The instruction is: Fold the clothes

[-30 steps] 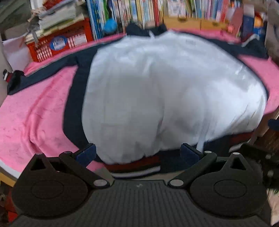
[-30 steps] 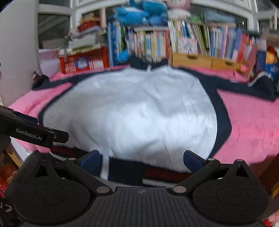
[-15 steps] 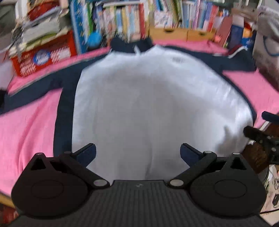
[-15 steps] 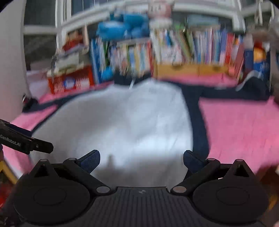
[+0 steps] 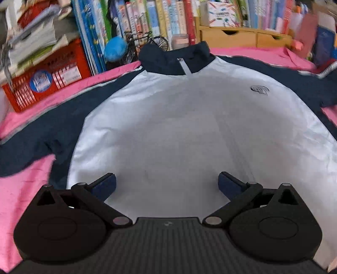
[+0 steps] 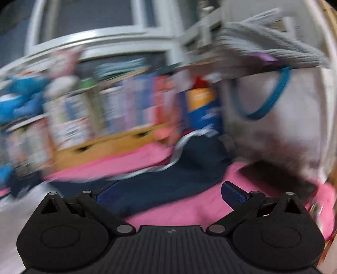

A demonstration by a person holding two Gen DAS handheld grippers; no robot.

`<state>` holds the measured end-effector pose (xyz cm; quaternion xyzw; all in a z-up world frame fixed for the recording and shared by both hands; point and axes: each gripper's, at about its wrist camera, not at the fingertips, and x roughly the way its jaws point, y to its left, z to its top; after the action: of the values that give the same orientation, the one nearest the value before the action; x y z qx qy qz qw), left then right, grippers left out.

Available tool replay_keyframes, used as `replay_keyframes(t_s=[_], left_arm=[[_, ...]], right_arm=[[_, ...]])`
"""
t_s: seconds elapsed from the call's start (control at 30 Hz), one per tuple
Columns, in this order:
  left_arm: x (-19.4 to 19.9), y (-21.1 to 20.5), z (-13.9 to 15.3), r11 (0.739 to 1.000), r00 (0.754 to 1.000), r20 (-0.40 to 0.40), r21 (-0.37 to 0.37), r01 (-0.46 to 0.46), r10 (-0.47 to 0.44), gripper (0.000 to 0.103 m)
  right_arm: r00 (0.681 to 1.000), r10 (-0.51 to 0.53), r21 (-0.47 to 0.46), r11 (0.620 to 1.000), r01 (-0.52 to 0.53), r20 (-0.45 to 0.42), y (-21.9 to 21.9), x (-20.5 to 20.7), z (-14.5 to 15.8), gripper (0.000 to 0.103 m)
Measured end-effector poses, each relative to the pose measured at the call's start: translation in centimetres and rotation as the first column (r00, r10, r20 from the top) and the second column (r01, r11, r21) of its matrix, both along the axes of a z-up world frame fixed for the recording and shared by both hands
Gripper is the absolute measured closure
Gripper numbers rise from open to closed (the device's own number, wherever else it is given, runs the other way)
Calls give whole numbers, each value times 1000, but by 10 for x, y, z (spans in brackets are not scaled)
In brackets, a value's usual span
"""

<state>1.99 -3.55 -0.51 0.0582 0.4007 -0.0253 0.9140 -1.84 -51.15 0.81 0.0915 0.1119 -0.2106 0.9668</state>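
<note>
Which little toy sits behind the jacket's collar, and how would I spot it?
Start at the pink bedspread with the white and navy jacket spread on it. Just beyond its dark collar, against the books, stands a miniature bicycle: black, thin-wheeled, right of a fuzzy blue ball.

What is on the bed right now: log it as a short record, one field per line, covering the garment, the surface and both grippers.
garment: white and navy jacket, spread flat, front up, zipped collar away from the camera
sleeves: both laid outward; right sleeve lies on the pink cover
surface: pink bed cover
backdrop: bookshelf, red crate
left gripper: open, over the jacket's lower front, holding nothing
right gripper: open, pointed at the right sleeve; view blurred
fold state: no fold made yet
</note>
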Motion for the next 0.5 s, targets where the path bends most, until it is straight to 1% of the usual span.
replay_keyframes(t_s=[0.07, 0.13, 0.17, 0.27, 0.3, 0.33, 0.37, 0.4, 0.43, 0.47, 0.5], left_arm=[[6, 5, 0, 1000, 1000, 3, -10, -3, 3, 0], [10, 10, -1, 1000, 1000, 16, -14, 8, -7, 0], [11, 13, -3, 1000, 1000, 21, -29, 12, -11, 0], [11, 20, -8, 997, 998, 65, -72, 15, -11, 0], [10, 20, -10, 997, 996, 84, -75, 17, -10, 0], [8, 20, -11, 997, 994, 105, -74, 18, -11, 0], [8, 19, -11, 997, 994, 110, -75, 18, -10, 0], [9, 19, -11, 997, 994, 110, -77, 17, -9, 0], [9, 20, -11, 997, 994, 110, -79, 18, -9, 0], [9, 20, -11, 997, 994, 110, -80, 19, -10, 0], [9, 20, -11, 997, 994, 111, -81, 19, -10, 0]], right_arm=[[997, -27, 65, 997, 32, -78, -23, 32, -3, 0], [994, -45, 148, 987, 59, -96, -45, 55, -8, 0], [993, -54, 189, 979, 73, -103, -56, 65, -11, 0], [985, -81, 224, 968, 114, -152, -77, 95, -17, 0], [983, -87, 264, 956, 128, -161, -82, 103, -19, 1], [980, -95, 310, 940, 146, -173, -90, 111, -23, 3], [977, -103, 354, 920, 165, -188, -99, 118, -28, 14], [973, -123, 346, 920, 185, -194, -100, 122, -26, 45], [969, -134, 337, 920, 199, -206, -98, 125, -24, 73], [965, -144, 331, 920, 212, -218, -97, 129, -21, 96], [961, -153, 324, 919, 224, -231, -95, 132, -19, 97]])
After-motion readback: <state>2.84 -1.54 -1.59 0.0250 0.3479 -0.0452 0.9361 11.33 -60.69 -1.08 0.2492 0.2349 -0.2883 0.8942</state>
